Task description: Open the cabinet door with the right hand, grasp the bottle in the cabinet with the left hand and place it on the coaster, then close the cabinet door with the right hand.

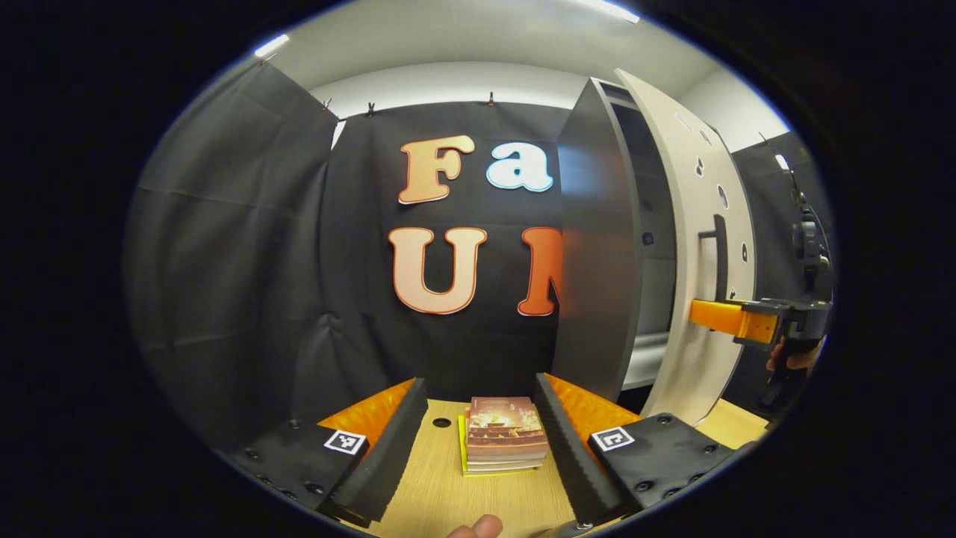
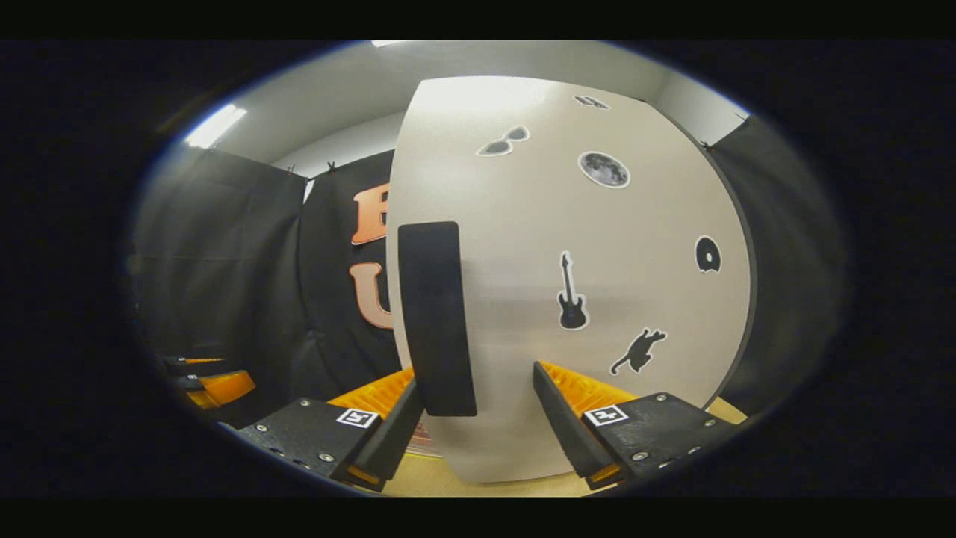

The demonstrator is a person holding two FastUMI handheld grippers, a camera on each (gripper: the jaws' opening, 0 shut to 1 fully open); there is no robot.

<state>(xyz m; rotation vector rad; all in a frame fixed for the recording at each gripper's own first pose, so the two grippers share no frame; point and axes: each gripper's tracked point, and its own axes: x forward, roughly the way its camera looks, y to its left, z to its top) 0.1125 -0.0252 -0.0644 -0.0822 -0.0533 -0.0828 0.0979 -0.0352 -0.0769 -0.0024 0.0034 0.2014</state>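
Staged recording booth, not a real home: black cloth walls [image 1: 246, 246] clipped up under a white ceiling with strip lights [image 1: 270, 45]. Light wooden tabletop [image 1: 448, 493], tall grey cabinet with sticker-covered pale door [image 2: 597, 299], small stack of books [image 1: 504, 437].

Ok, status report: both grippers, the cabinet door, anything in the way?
Right gripper open at the door handle. Left gripper open, empty, over books. Cabinet door partly open.

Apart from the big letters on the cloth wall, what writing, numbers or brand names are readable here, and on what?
There is no readable text.
Reddish cover on the stack of books: any title is too small to read.
Pale cabinet door: picture stickers, no words.
Square black-and-white marker on the left gripper, and another on the right gripper: a pattern, no letters.
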